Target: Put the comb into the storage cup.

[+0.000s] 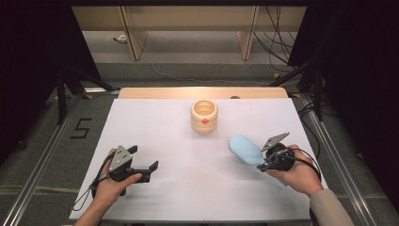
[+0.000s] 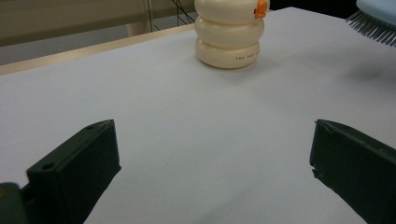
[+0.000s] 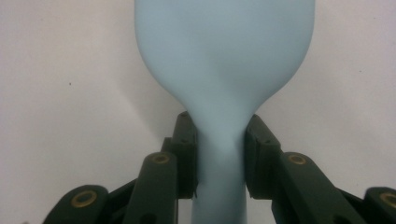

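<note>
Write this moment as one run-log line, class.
right gripper: shut on blue brush | left gripper: open, empty | cream holder: upright, apart

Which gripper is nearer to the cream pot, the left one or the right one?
Right, though the margin is small. The right gripper, shut on the blue brush, sits nearer the person and right of the cream pot. The left gripper, open, sits nearer the person and further left.

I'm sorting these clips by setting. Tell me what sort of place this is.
Probably a lab or recording rig rather than a home: a white table fenced by dark curtains and metal frame rails, loose cables on the floor behind, and a handheld left gripper and right gripper.
</note>
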The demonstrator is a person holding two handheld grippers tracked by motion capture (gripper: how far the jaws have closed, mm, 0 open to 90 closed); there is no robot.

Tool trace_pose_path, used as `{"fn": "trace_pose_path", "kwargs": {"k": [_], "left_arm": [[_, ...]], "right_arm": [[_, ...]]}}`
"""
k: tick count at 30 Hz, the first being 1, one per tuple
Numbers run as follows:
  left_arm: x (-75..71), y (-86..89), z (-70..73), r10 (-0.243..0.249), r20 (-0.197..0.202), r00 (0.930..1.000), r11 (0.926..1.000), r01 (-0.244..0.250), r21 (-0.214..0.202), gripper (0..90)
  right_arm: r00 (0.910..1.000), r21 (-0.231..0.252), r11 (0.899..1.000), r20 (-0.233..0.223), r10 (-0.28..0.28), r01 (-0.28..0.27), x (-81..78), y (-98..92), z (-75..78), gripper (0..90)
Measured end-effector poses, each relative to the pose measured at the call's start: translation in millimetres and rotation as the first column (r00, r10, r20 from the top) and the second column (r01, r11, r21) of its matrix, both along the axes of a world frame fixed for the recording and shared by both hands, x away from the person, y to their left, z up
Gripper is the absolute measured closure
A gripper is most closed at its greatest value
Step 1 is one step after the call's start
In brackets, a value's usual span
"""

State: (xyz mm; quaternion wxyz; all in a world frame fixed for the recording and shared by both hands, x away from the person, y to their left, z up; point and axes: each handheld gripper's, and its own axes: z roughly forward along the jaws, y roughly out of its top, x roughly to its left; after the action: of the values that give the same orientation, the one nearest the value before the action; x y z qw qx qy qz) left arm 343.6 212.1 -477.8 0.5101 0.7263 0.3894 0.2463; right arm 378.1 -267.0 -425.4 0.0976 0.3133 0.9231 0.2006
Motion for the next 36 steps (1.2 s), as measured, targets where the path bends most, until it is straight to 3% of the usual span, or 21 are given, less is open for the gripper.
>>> {"fn": "trace_pose_path", "kwargs": {"k": [24, 29, 36], "left_arm": [[0.3, 0.4, -0.2, 0.003, -0.001, 1.0, 1.0, -0.003, -0.004, 1.3], [0.3, 0.2, -0.2, 0.003, -0.001, 1.0, 1.0, -0.003, -0.005, 1.4], [0.5, 0.0, -0.6, 0.001, -0.005, 1.0, 1.0, -0.001, -0.005, 1.5]], "right_arm": [[0.9949, 0.115, 0.991, 0.059, -0.082, 0.075, -0.4, -0.6, 0.8, 70.1], [0.991, 0.151, 0.984, 0.075, -0.111, 0.099, -0.2, 0.3, 1.2, 70.1], [0.9773, 0.221, 0.965, 0.122, -0.173, 0.144, 0.3, -0.5, 3.0, 70.1]]}}
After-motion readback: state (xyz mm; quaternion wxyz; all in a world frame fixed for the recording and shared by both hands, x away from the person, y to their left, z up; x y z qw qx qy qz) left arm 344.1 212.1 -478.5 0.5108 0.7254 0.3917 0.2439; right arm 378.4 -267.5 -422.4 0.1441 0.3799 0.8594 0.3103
